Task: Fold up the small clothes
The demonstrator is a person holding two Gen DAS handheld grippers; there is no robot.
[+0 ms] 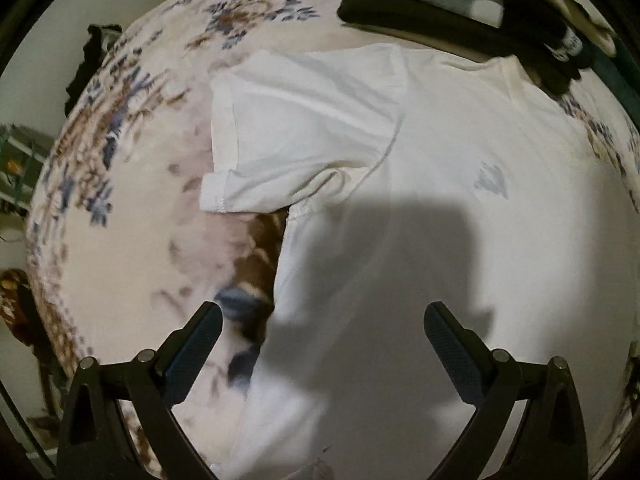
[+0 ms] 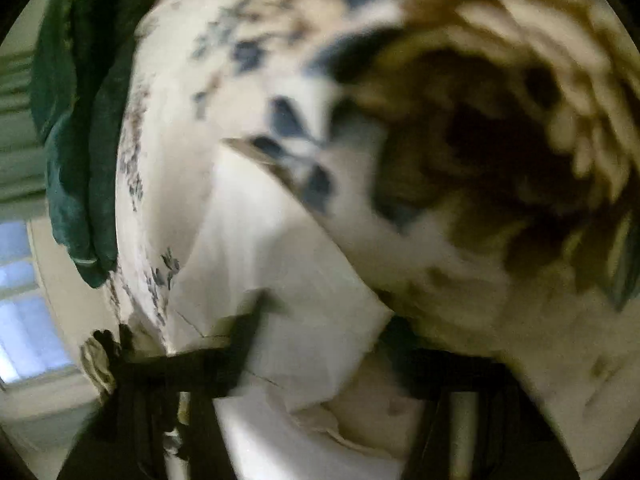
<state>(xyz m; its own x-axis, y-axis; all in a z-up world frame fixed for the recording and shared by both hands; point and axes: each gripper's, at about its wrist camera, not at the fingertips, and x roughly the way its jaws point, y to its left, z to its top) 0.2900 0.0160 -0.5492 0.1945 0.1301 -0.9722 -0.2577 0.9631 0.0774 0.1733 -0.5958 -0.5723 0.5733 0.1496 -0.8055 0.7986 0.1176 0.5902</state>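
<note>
White T-shirt [image 1: 420, 184] lies flat, neck away from the spread left gripper [image 1: 322, 332]

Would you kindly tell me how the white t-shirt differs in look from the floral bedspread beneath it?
The plain white cotton t-shirt is nearly unpatterned, with only a faint grey mark; the cream floral bedspread carries blue and brown flowers. The t-shirt lies on top with a sleeve spread out; the bedspread is the surface beneath. Both are pale fabrics.
</note>
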